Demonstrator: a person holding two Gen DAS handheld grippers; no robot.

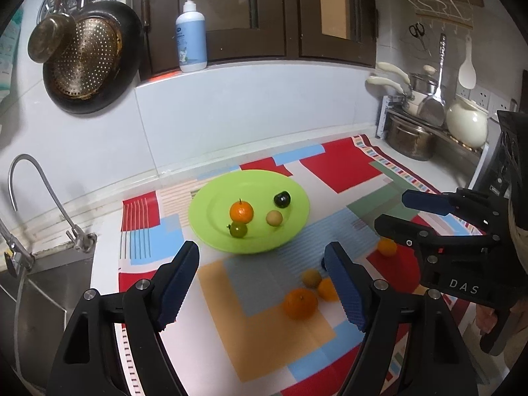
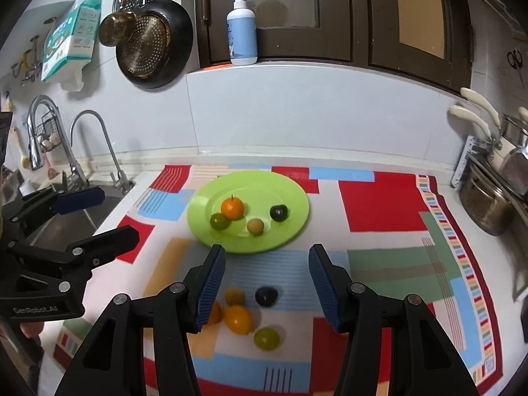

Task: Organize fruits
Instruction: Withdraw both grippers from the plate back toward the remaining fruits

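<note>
A green plate (image 1: pixel 211 227) (image 2: pixel 297 198) on the patchwork mat holds several fruits: an orange (image 1: pixel 241 211) (image 2: pixel 232 208), a green one (image 1: pixel 238 229) (image 2: pixel 219 221), a tan one (image 1: pixel 274 218) (image 2: pixel 255 226) and a dark one (image 1: pixel 281 199) (image 2: pixel 279 213). Several loose fruits lie on the mat in front of the plate: oranges (image 1: pixel 300 303) (image 2: pixel 238 319), a tan one (image 1: pixel 311 278) (image 2: pixel 234 295), a dark one (image 2: pixel 266 296) and a green one (image 2: pixel 266 338). My left gripper (image 1: pixel 264 287) is open and empty above them. My right gripper (image 2: pixel 267 283) is open and empty over the loose fruits.
A sink (image 2: pixel 59 221) with taps (image 1: pixel 29 178) lies to the left. Pots (image 1: pixel 409 138) and a white kettle (image 1: pixel 467 125) stand at the back right. A pan and strainer (image 1: pixel 89 56) hang on the wall. A soap bottle (image 2: pixel 242 29) stands on the ledge.
</note>
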